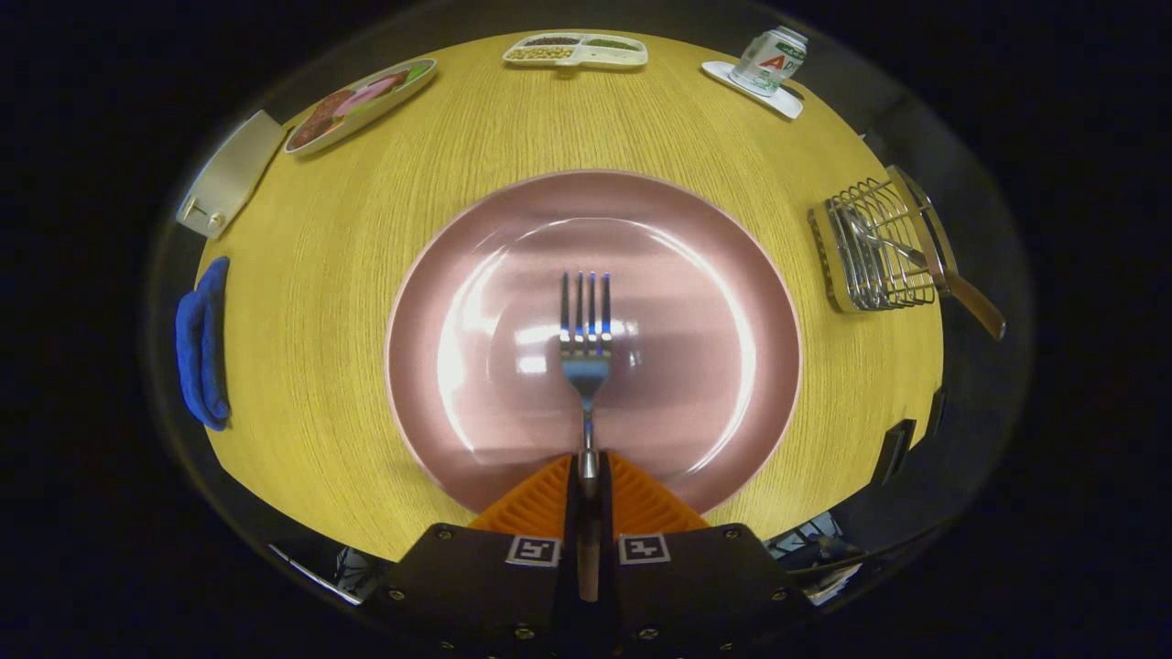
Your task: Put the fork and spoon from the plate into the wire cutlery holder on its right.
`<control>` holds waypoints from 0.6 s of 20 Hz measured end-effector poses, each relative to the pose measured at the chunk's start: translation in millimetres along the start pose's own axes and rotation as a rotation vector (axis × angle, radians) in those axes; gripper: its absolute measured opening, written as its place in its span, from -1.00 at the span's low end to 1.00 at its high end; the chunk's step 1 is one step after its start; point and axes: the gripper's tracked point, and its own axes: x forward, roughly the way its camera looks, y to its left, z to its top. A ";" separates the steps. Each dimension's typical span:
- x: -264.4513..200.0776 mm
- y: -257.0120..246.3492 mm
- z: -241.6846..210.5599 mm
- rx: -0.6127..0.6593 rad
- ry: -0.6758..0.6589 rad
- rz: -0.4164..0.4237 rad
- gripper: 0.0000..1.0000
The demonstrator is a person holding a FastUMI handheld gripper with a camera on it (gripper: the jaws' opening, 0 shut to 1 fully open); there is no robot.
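Over the bench middle: claw clamped on the fork handle, both orange fingers pressed to it, tines pointing ahead above the pink plate.
Fork height: apparently lifted clear of the plate, though contact hard to rule out.
Spoon: already in the wire cutlery holder near the bench's right edge, wooden handle sticking out sideways.
Slip risk: thin, smooth handle, long lever ahead of the grip; likely to pivot or slide on a quick swing.
Snag risk: tines catching on the wire rim, or knocking the spoon.
Tip risk: light holder close to the edge, easily shoved by a low approach.
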 end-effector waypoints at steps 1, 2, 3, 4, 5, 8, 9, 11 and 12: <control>-3.4 -2.5 -3.5 -0.006 0.003 -0.016 -0.82; -5.2 -3.8 -4.0 -0.010 -0.001 -0.022 -0.81; -3.8 -4.4 -2.7 -0.012 0.004 -0.027 -0.90; -4.8 -6.3 -1.0 -0.013 0.009 -0.038 -0.90; -6.2 -8.2 -0.6 -0.015 0.005 -0.045 -0.90; -11.6 -10.2 4.3 -0.022 -0.002 -0.057 -0.90; -12.8 -11.7 5.9 -0.029 -0.003 -0.063 -0.90; -16.4 -12.5 8.2 -0.035 -0.004 -0.071 -0.90; -18.6 -12.8 9.5 -0.036 -0.005 -0.072 -0.90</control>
